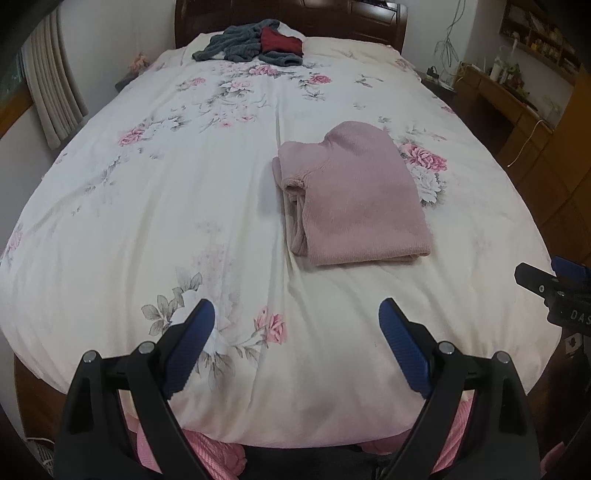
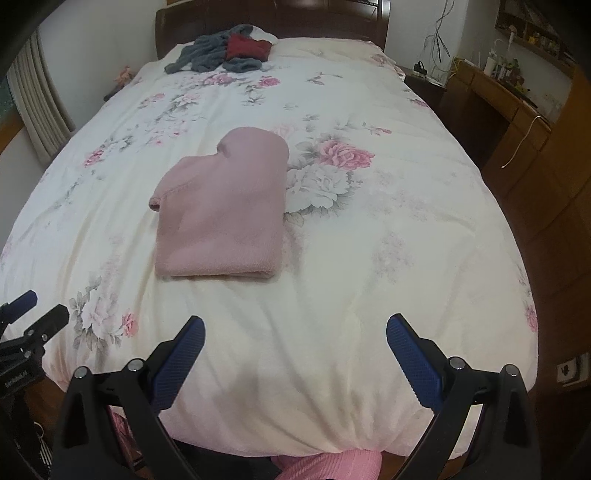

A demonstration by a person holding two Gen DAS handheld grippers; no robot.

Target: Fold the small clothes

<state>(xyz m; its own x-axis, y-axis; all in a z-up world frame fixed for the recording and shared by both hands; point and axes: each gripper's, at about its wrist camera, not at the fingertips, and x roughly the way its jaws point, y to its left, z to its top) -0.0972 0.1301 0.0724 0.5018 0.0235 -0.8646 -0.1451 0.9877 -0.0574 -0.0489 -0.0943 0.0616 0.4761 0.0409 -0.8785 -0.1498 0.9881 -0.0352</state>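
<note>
Pink sweater [image 1: 354, 195], soft ribbed knit, already folded into a thick rectangle and resting flat on the flowered quilt [image 1: 155, 206] near the middle of the bed, somewhat toward the foot. Likely light, limp and yielding: no stiffness to lean on, layers free to slide over one another and to sag open if lifted by a single corner. Looks grippy rather than slick, so a pinch should hold, though the quilt beneath is just as soft and could get caught up in the same pinch. Best taken at the doubled near edge, one hold toward each near corner, biting through all layers at once so the stack stays together. Left hand-held gripper [image 1: 295, 321] wide open, holding nothing, hovering over the foot of the bed, well short of the sweater. Right hand-held gripper [image 2: 295, 332] likewise spread wide and empty, also short of the sweater [image 2: 221, 210]. Heap of grey and dark red clothes [image 1: 251, 44] lying unfolded up by the headboard [image 1: 332, 18], well apart from the pink one; probably next in line, loose, tangled and needing spreading flat before any fold.
</note>
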